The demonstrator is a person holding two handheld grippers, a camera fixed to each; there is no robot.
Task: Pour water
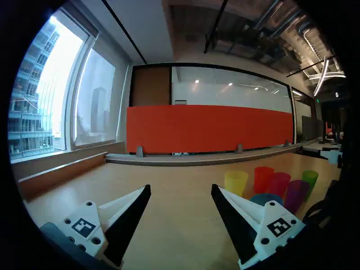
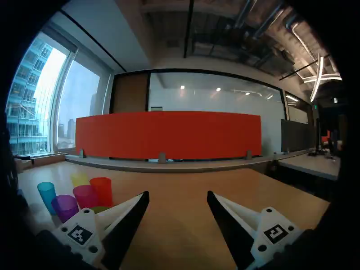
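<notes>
Several coloured plastic cups stand in a cluster on the wooden table. In the left gripper view they sit to the right: a yellow cup (image 1: 236,182), a red cup (image 1: 263,178), a pink cup (image 1: 278,184), a purple cup (image 1: 295,195), a green cup (image 1: 310,180) and a blue cup (image 1: 265,199) half hidden behind the right finger. My left gripper (image 1: 181,192) is open and holds nothing. In the right gripper view the cups are at the lower left: blue cup (image 2: 47,195), purple cup (image 2: 65,207), pink cup (image 2: 85,196), red cup (image 2: 101,191), yellow cup (image 2: 79,179). My right gripper (image 2: 177,199) is open, with nothing between its fingers.
A long red divider panel (image 1: 209,128) closes the table's far edge (image 2: 168,135). Tall windows (image 1: 54,99) run along the left. Another desk (image 2: 310,164) stands to the right. Bare tabletop (image 2: 180,225) lies ahead of both grippers.
</notes>
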